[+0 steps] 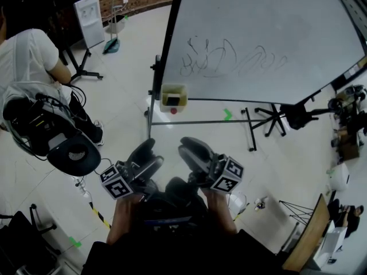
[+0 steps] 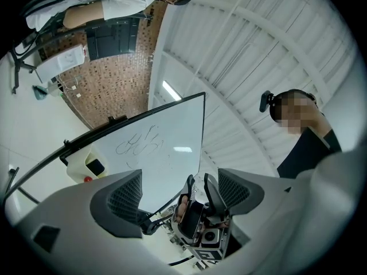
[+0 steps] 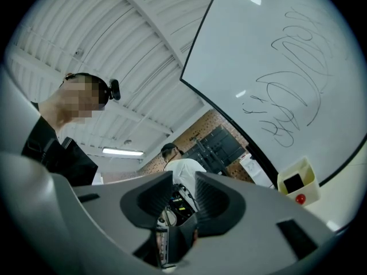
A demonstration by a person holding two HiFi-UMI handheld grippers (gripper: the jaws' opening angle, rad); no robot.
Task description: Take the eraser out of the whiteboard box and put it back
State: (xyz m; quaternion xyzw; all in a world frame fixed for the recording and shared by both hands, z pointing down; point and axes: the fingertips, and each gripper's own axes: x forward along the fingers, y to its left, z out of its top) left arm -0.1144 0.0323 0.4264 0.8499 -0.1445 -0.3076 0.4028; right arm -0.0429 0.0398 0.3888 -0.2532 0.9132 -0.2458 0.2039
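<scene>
The eraser (image 1: 172, 100) is lying inside the whiteboard box (image 1: 166, 96), which is hanging at the lower left corner of the whiteboard (image 1: 258, 33). The left gripper (image 1: 155, 151) and right gripper (image 1: 183, 145) are hovering well apart from it, jaws parted and gripping nothing.

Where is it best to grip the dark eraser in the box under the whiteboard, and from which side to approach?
Likely its upper end, approached from above: the eraser stands inside the box, whose walls cover its sides, so only the open top leaves room for the jaws.
</scene>
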